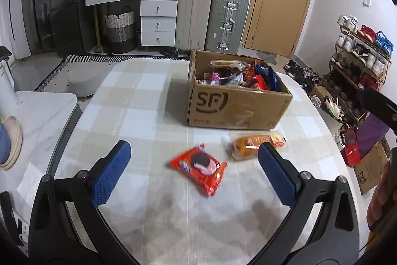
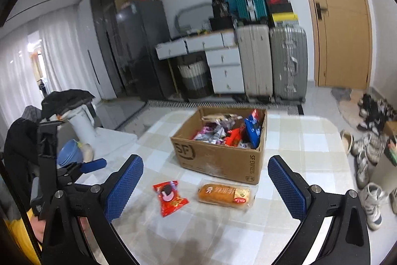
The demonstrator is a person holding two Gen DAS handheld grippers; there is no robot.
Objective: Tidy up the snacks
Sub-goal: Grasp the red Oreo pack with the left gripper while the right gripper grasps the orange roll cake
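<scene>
A red cookie packet lies on the checked tablecloth, in front of a cardboard box full of snack packets. An orange bread packet lies to its right, just before the box. My left gripper is open above the table, with the red packet between its fingers. In the right wrist view the red packet, the bread packet and the box show ahead of my right gripper, which is open and empty. The left gripper appears at that view's left.
The table has a rounded edge on the right. A white side table with bowls stands to the left. Suitcases, drawers and a door are at the back wall. A shoe rack and bags stand on the right.
</scene>
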